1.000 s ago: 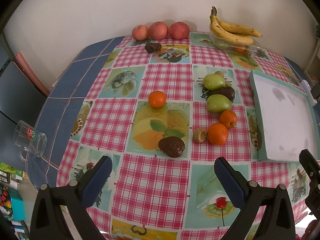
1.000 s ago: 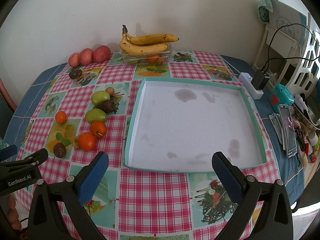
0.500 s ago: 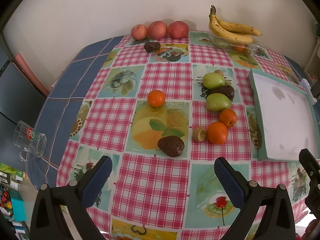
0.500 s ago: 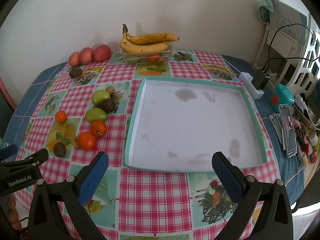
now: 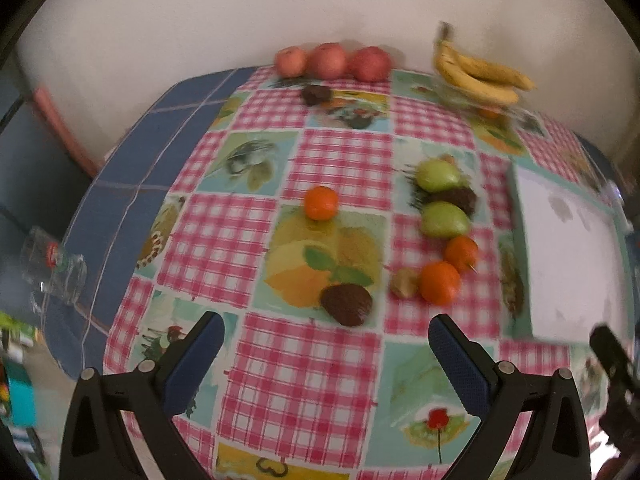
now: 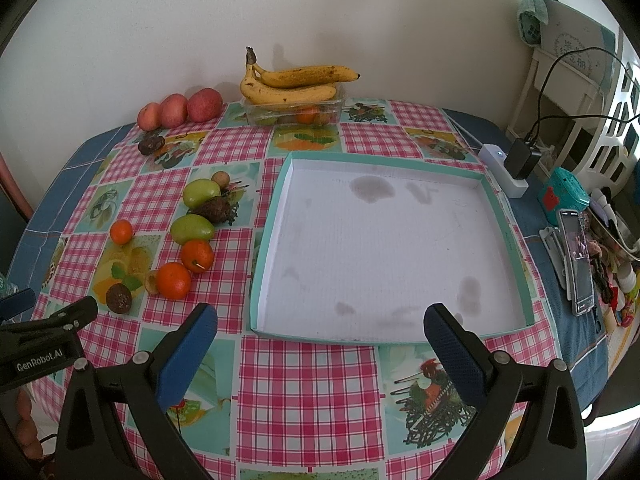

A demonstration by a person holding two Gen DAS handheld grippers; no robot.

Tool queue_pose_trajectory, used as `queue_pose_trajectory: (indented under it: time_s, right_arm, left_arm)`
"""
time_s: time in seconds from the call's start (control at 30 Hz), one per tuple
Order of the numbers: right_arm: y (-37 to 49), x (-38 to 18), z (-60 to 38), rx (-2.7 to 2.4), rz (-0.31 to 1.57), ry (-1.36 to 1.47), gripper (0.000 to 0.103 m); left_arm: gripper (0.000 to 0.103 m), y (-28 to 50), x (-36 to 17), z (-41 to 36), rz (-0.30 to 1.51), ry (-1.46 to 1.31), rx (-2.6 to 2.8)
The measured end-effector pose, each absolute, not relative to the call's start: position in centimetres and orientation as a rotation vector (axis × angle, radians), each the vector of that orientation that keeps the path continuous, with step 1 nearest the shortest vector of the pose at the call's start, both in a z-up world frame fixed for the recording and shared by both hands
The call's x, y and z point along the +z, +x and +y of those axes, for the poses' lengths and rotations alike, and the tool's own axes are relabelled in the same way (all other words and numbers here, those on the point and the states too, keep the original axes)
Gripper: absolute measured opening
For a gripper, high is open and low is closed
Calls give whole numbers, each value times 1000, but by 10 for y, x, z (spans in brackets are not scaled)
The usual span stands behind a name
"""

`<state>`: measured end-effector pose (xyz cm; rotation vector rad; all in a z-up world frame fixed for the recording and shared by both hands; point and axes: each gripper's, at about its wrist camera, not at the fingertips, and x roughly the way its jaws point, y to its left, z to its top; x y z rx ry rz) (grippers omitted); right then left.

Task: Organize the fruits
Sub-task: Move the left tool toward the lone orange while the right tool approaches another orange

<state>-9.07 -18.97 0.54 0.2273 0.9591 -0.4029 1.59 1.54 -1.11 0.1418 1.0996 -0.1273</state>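
Lettering "GenRobot.AI" marks the wide-apart left claw [image 6: 24, 312].

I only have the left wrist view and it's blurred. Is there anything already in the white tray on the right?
Observer: No, the tray holds no fruit, only grey stains.
Operator: Are the bananas lying straight on the table?
Observer: No, the bananas sit on a clear plastic box with more fruit inside.
Operator: What's beyond the tray?
Observer: A phone lies face up just past its right edge.
Operator: And the right gripper?
Observer: The right gripper is open, holding nothing, at the tray's near edge.
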Motion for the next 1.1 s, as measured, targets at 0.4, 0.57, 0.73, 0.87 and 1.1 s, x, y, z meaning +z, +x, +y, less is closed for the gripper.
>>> queue_pose_trajectory:
  time_s: [0.4, 0.57, 0.73, 0.87, 1.1]
  right_arm:
    - [-57, -3, -181, -277, 1002, 284, 103]
    - [-34, -2, -175, -254, 1016, 281, 103]
    - [-8, -2, -180, -225, 999, 328, 103]
    - [11, 1, -184, -217, 957, 361, 103]
    - [47, -6, -185, -218, 1010, 357, 103]
  left_arm:
    - [103, 74, 2, 28, 1130, 18, -60]
    - [103, 97, 3, 33, 1145, -57, -47]
    - [103, 120, 6, 37, 1089, -99, -59]
    - [103, 130, 8, 36, 1042, -118, -68]
    - [103, 145, 7, 27, 1029, -117, -118]
